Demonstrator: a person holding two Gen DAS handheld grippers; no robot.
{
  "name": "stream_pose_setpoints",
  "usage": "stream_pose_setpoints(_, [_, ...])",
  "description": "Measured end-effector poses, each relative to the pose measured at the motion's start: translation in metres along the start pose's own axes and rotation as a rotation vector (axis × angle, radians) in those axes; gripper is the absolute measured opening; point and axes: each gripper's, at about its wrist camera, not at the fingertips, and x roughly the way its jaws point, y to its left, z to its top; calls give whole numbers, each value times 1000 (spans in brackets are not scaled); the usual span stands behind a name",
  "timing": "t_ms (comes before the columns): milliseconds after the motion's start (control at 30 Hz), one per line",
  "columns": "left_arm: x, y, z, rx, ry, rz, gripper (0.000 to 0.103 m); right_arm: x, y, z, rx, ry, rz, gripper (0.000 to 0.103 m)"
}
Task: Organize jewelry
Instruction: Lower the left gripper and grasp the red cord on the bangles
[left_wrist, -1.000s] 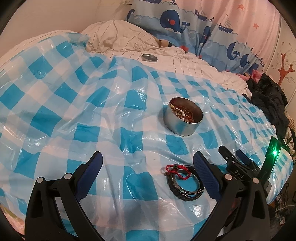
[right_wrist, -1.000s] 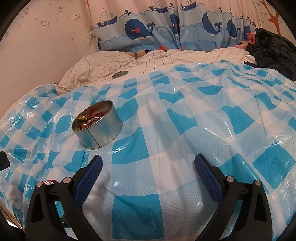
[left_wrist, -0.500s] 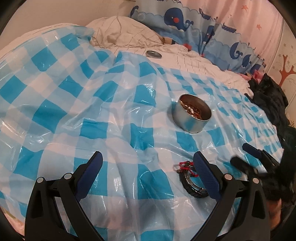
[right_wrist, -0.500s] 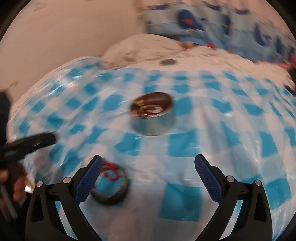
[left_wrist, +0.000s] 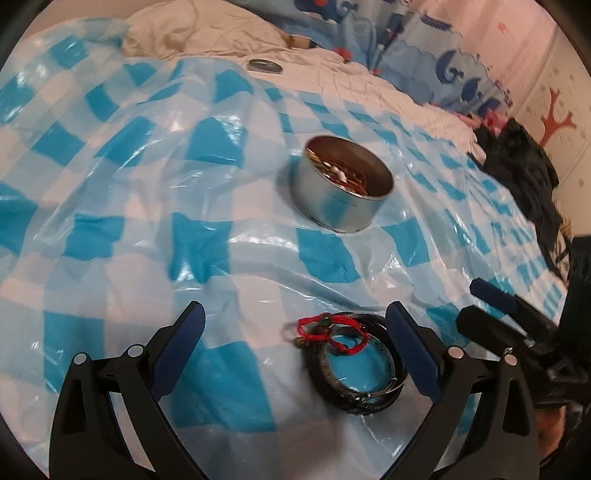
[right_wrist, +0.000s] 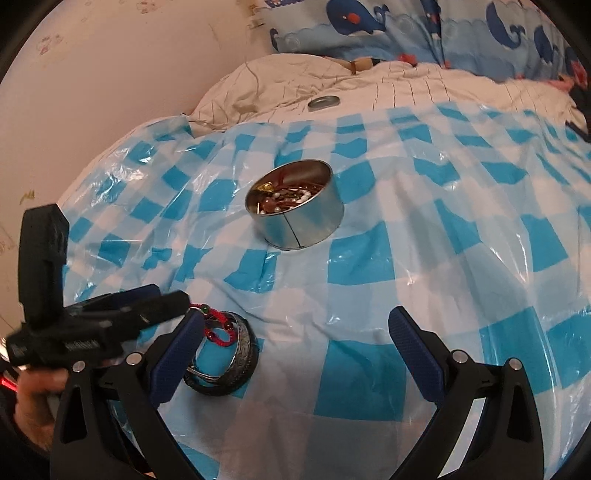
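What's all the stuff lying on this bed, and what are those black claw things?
Tin: one, silver, open, mid-sheet, jewelry inside.
Bangles: a few stacked, black and silver, near edge of sheet.
Red cord: one, on the bangles.
Lid: one, silver, on the cream bedding behind.
Sheet: one, blue-white checked plastic, covering the bed.
Curtain: blue whales, at back.
Dark clothes: a pile, far right.
Left gripper: black, blue pads, open.
Right gripper: same, open.

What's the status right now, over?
Left gripper open, right gripper open, both empty. Bangles with red cord lie on checked sheet, near tin holding jewelry. Nothing blocking.
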Motion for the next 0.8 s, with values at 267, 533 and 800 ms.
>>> stream_pose_setpoints(267, [11,1,-1,2,71,-68,7,-4,9,-10,-59,38,-11,96])
stream_pose_setpoints(533, [-29,17,8,-92,-26,-255,4,-11,51,-24,-241,-28,42,96])
stream_pose_setpoints(800, [-56,36,11,-147,-92,-256,4,16,103,-38,-462,29,108,46])
